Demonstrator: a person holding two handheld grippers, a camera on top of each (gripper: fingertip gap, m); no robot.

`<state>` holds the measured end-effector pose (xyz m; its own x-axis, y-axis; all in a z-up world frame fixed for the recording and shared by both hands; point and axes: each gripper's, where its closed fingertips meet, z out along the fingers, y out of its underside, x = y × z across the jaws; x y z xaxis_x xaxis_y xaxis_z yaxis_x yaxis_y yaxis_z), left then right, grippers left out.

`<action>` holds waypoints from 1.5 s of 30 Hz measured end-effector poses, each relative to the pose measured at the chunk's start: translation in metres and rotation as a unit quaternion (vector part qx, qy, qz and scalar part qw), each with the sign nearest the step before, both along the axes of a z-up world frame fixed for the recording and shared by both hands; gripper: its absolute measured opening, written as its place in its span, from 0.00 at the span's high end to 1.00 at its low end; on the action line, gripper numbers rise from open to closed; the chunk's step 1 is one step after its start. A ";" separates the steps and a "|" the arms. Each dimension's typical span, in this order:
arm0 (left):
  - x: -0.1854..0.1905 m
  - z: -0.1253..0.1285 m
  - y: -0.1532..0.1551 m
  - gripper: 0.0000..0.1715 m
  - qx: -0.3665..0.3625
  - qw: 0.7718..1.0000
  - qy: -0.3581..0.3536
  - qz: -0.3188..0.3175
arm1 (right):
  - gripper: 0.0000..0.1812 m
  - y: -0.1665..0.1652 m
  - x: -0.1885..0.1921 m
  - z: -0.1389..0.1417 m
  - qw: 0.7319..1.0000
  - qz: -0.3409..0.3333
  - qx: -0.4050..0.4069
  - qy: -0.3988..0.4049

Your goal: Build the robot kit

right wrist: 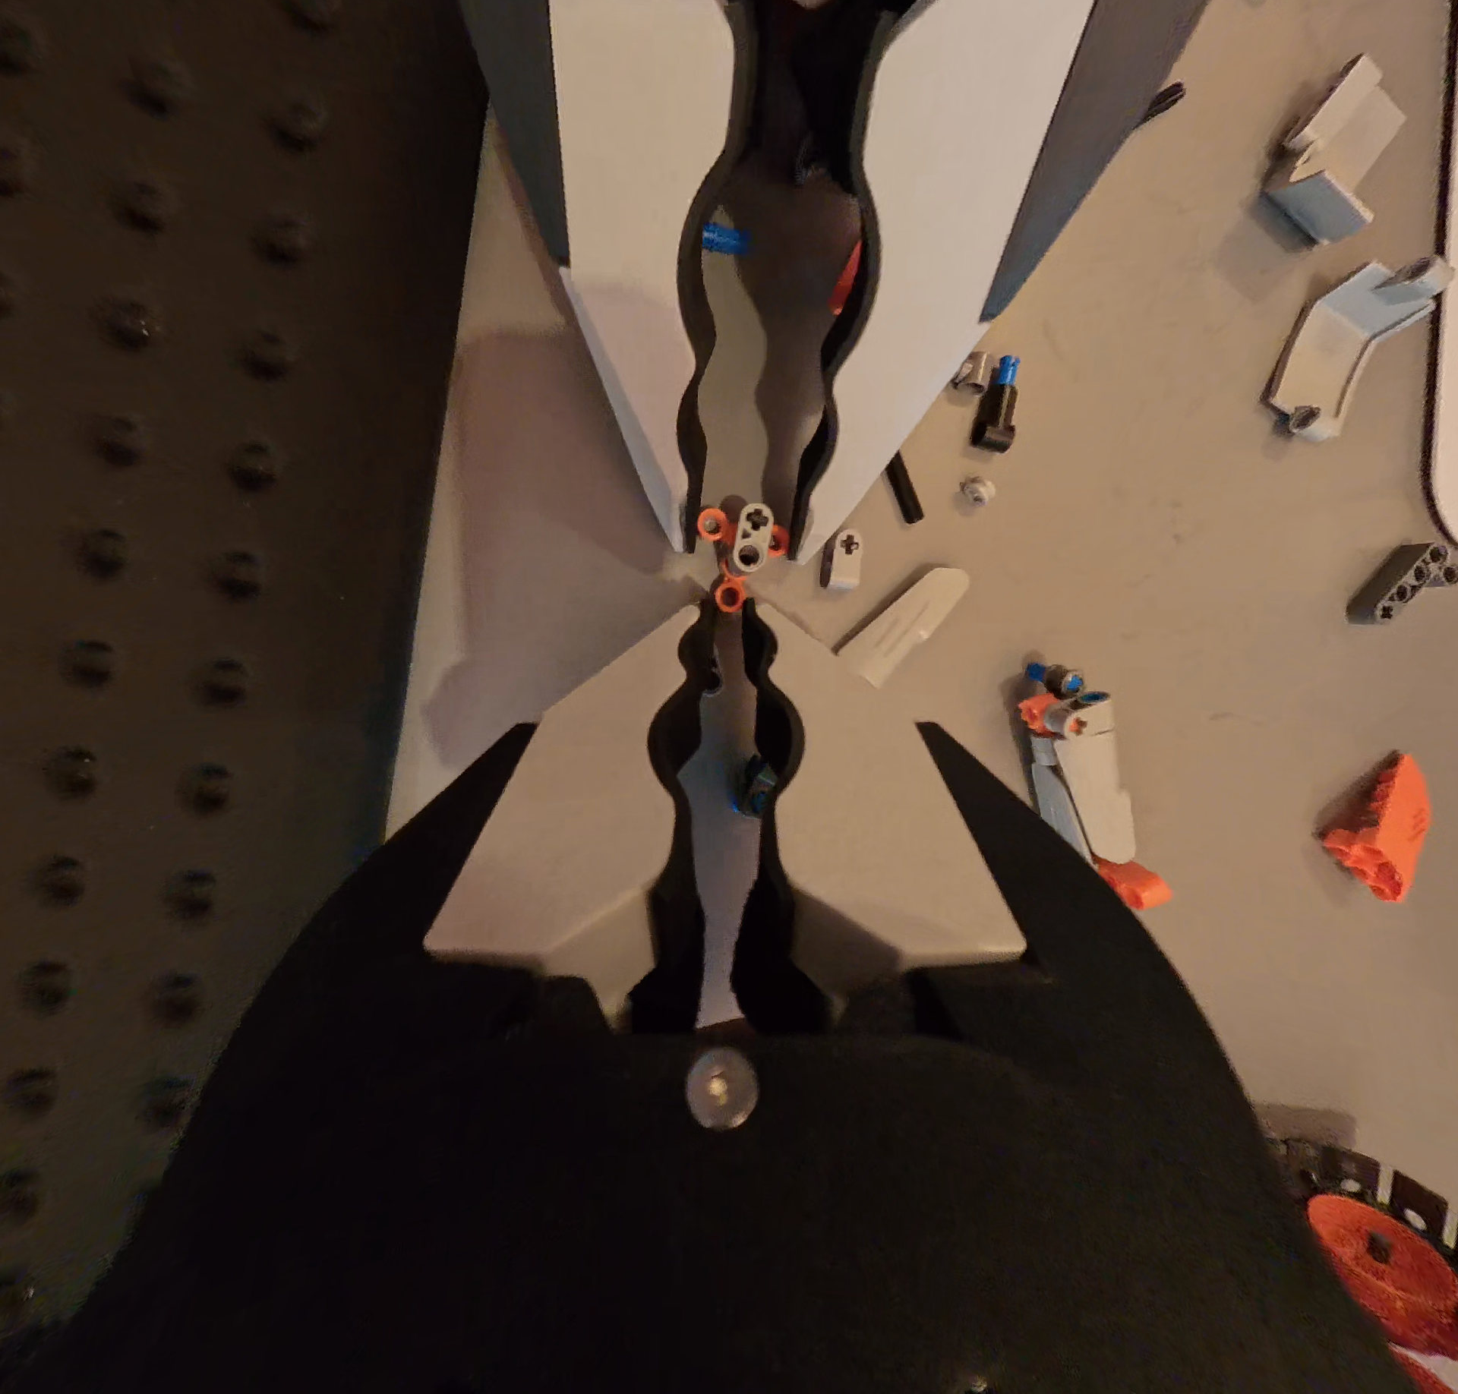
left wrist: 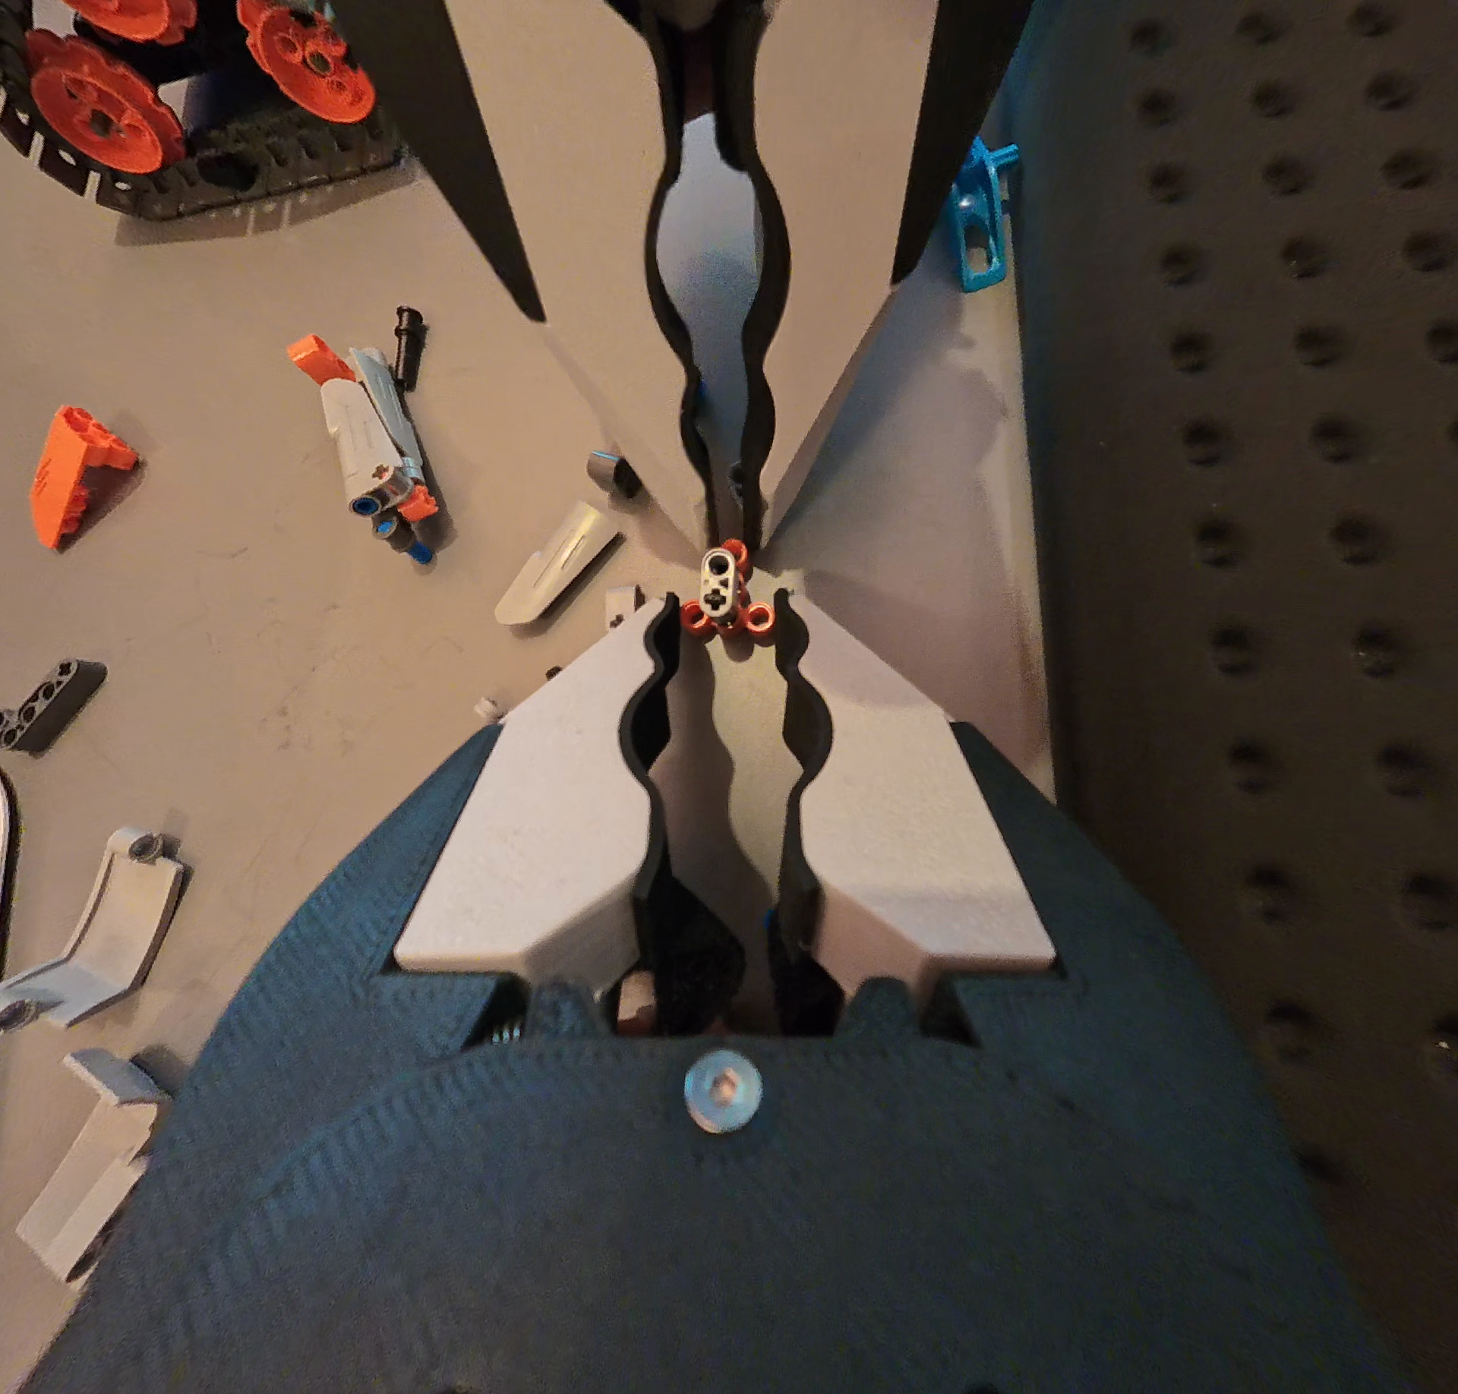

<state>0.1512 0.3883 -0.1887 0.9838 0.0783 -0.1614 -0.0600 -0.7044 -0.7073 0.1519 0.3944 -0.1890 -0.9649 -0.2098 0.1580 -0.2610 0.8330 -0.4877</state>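
A small brick assembly, an orange three-ring connector (left wrist: 761, 616) with a grey two-hole link (left wrist: 720, 577) pinned on it, hangs between my two grippers, which face each other tip to tip above the beige table. My left gripper (left wrist: 727, 607) is closed on the two side rings of the connector. My right gripper (right wrist: 727, 613) is shut on its third ring (right wrist: 730, 594); it comes in from the top of the left wrist view (left wrist: 734, 544). The grey link (right wrist: 753, 540) faces the right wrist camera, and the left gripper (right wrist: 742, 545) comes in from the top of that view.
A tracked model with orange wheels (left wrist: 118, 94) stands at one end of the table. Loose parts lie beside the grippers: an orange wedge (left wrist: 79, 473), a white and orange sub-assembly (left wrist: 379, 441), a white panel (left wrist: 552, 567), a black beam (left wrist: 51, 705), a blue piece (left wrist: 978, 212). A dark studded mat (left wrist: 1262, 567) borders the table. My left and right fingertips are right by each other.
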 end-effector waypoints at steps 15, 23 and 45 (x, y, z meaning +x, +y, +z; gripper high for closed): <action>-0.002 0.000 -0.004 0.87 -0.006 1.000 0.007 0.002 | 0.97 -0.009 0.000 0.003 0.999 -0.008 -0.035 -0.006; -0.004 0.002 -0.006 0.84 -0.008 1.000 0.017 0.002 | 0.98 -0.012 -0.001 0.001 0.999 0.002 -0.035 0.012; 0.001 0.009 -0.005 0.97 -0.002 1.000 0.028 -0.012 | 0.98 -0.013 0.000 0.001 0.999 0.016 -0.038 0.020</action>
